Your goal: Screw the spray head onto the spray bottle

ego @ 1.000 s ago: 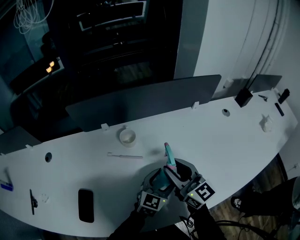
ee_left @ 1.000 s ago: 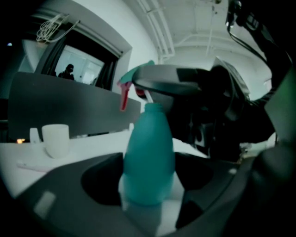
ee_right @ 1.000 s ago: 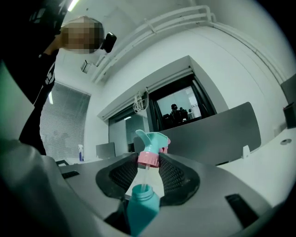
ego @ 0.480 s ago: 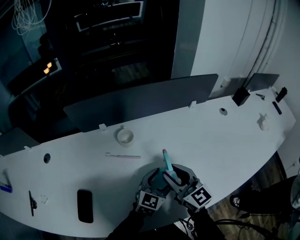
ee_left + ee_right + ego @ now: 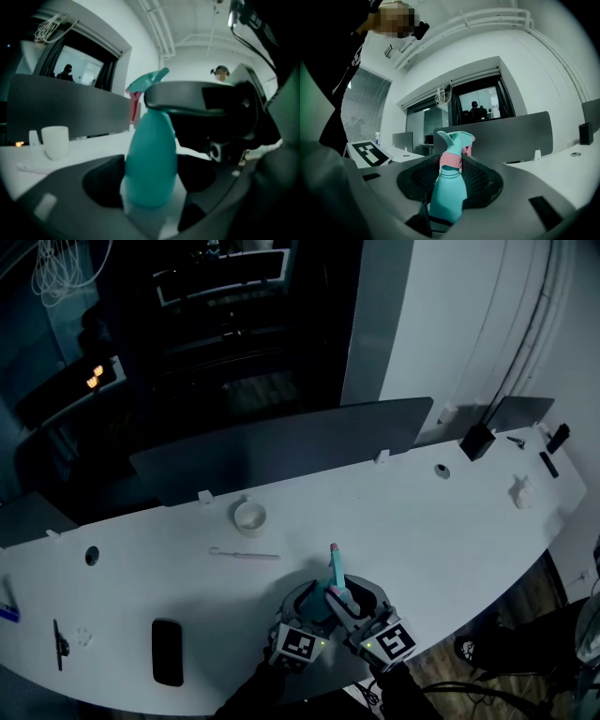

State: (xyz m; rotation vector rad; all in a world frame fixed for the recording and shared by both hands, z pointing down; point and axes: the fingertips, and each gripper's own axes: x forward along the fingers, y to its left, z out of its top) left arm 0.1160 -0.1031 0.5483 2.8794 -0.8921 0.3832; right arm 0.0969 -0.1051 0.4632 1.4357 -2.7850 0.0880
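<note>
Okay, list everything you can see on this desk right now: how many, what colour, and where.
table: one, white, curved, across the head view
divider panel: one, grey, along the table's far edge
cup: one, white, left of centre
thin stick: one, white, near the cup
flat slab: one, black, near edge, left
small box: one, black, far right
spray bottle: one, teal, upright between both grippers
spray head: one, teal with pink collar, atop the bottle
left gripper: one, grey, closed on the bottle's body
right gripper: one, grey, closed at the head's collar
</note>
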